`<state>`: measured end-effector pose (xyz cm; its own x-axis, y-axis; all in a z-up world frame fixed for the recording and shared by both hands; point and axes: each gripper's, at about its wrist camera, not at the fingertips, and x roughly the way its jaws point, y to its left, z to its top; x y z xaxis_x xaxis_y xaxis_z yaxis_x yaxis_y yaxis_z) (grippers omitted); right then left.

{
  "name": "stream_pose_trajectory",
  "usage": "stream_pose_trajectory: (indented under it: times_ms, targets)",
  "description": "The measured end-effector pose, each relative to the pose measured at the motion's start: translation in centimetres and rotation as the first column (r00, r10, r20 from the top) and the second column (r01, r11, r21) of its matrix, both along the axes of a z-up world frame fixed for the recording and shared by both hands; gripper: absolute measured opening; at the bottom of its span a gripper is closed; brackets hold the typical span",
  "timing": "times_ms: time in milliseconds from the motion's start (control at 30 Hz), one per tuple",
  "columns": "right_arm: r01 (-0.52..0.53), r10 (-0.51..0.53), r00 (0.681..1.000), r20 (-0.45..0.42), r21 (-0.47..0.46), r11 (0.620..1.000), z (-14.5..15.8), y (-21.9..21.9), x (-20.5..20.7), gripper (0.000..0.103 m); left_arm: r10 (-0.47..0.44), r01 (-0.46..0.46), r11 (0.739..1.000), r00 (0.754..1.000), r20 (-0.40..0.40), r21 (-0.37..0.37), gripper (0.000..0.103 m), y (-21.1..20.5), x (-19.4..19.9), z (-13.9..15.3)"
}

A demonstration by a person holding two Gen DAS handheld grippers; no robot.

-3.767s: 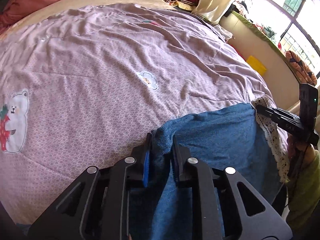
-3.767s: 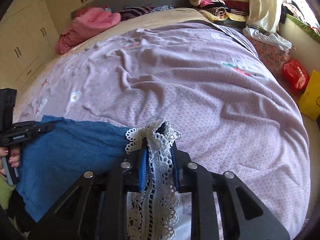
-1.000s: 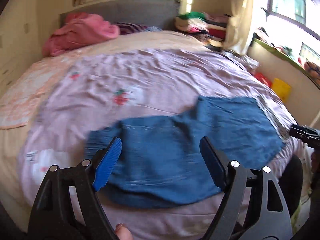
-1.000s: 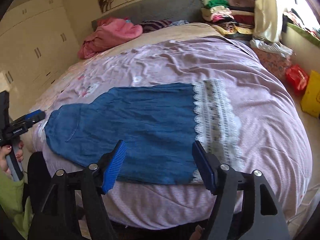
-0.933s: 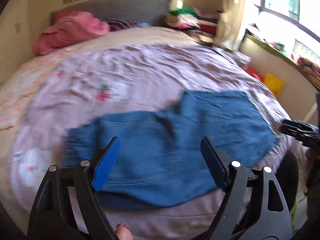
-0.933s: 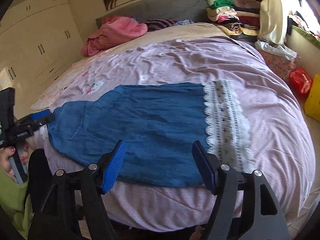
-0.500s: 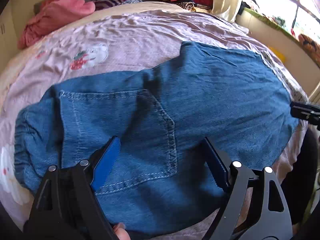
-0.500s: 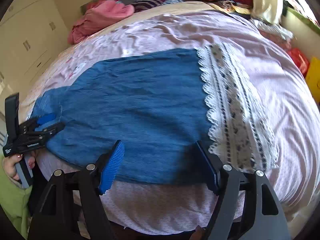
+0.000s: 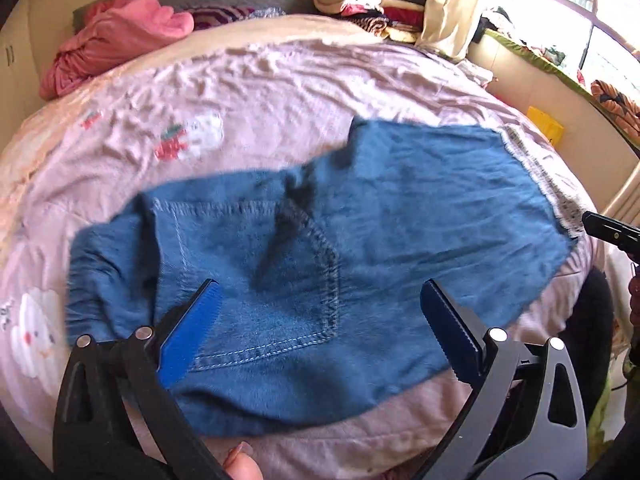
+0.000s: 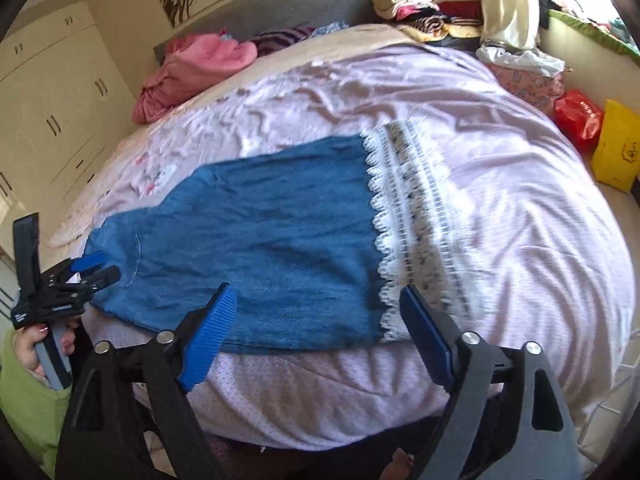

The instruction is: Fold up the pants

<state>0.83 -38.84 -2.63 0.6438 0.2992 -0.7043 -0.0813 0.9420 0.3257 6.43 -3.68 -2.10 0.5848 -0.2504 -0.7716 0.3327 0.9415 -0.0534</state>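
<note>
Released pants (image 9: 360,248) lie flat; both tilted-down grippers' jaws are opening, nothing between them.

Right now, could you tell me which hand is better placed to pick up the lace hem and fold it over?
The right. The right tool hangs just before the lace hem, its jaws opening with nothing between them. The left tool is at the pocket end of the pants, far from the lace.
</note>
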Motion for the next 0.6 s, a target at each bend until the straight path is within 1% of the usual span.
stream_pose_trajectory:
  times_ms: [167,267,367,467,600]
  targets:
    - [0.070,-0.069,0.997,0.034,-0.025,0.997,1.2,-2.1,-1.5,0.091,-0.041,0.041,0.999,0.999,0.033,0.001,0.093,-1.3,-1.2,2.4]
    - [0.112,-0.109,0.992,0.056,-0.037,0.993,1.7,-3.3,-2.3,0.092,-0.082,0.082,0.997,0.995,0.058,0.007,0.093,-2.9,-1.7,3.7]
    - [0.141,-0.139,0.988,0.068,-0.030,0.989,1.8,-4.3,-2.8,0.093,-0.122,0.122,0.992,0.990,0.066,0.005,0.093,-4.6,-1.7,4.3]
    - [0.162,-0.160,0.985,0.071,-0.019,0.987,1.7,-5.2,-3.2,0.093,-0.175,0.174,0.985,0.982,0.071,0.017,0.093,-6.8,-1.3,4.7]
    - [0.161,-0.160,0.985,0.067,-0.004,0.987,1.1,-5.6,-3.1,0.093,-0.262,0.259,0.965,0.963,0.068,0.049,0.093,-10.7,0.0,4.8]
